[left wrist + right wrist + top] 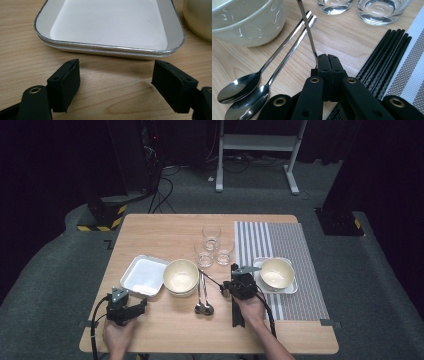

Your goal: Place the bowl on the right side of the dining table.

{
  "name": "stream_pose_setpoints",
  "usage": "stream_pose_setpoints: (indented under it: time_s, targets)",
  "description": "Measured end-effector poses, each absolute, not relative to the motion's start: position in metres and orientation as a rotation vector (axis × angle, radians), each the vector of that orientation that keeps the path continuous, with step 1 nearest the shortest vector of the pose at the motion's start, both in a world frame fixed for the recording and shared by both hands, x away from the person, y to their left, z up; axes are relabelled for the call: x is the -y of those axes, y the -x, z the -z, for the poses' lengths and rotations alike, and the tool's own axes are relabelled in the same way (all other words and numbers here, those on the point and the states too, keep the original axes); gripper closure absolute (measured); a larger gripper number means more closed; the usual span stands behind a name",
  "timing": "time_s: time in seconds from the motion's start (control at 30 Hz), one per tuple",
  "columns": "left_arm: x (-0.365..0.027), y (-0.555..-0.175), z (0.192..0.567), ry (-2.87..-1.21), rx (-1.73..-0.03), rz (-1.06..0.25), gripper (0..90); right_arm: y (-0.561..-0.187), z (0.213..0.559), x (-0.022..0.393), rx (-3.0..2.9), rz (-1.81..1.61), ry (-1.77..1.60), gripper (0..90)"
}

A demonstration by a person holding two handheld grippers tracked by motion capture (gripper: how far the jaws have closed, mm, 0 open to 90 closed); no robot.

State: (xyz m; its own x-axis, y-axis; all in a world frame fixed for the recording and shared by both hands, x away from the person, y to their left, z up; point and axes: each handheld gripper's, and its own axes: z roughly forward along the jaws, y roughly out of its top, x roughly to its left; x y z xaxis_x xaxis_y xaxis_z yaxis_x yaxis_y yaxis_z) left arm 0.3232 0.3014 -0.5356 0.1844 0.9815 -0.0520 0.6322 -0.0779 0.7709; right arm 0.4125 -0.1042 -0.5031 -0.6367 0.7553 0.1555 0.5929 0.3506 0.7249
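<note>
Two steel spoons (249, 92) lying lower left, right gripper (327, 58) clamping a third steel spoon handle (307, 27), left gripper (116, 75) gaping before white rectangular tray (110, 27).

The left gripper (116, 86) has its black fingers (65, 83) spread wide above the wooden worktop (22, 50), just short of a white rectangular tray (110, 48); a cream bowl (198, 18) sits at the right edge
</note>
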Motion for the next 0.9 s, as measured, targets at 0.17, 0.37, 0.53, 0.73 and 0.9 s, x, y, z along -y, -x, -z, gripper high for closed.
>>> stream_pose_setpoints:
  time_s: [0.17, 0.37, 0.53, 0.73, 0.9]
  targets:
    - [-0.302, -0.323, 0.536, -1.789, -1.522, -0.661, 22.9, -0.412, 0.501, 0.108, -2.397, -1.160, -1.221, 90.0]
    - [-0.301, -0.323, 0.536, -1.791, -1.523, -0.661, 22.8, -0.411, 0.497, 0.112, -2.390, -1.190, -1.224, 90.0]
    - [-0.301, -0.323, 0.536, -1.792, -1.522, -0.662, 22.8, -0.410, 0.495, 0.114, -2.390, -1.183, -1.214, 90.0]
    - [-0.301, -0.323, 0.536, -1.792, -1.521, -0.662, 22.8, -0.409, 0.494, 0.119, -2.385, -1.184, -1.202, 90.0]
    - [-0.301, -0.323, 0.536, -1.790, -1.523, -0.660, 22.8, -0.406, 0.495, 0.122, -2.388, -1.175, -1.205, 90.0]
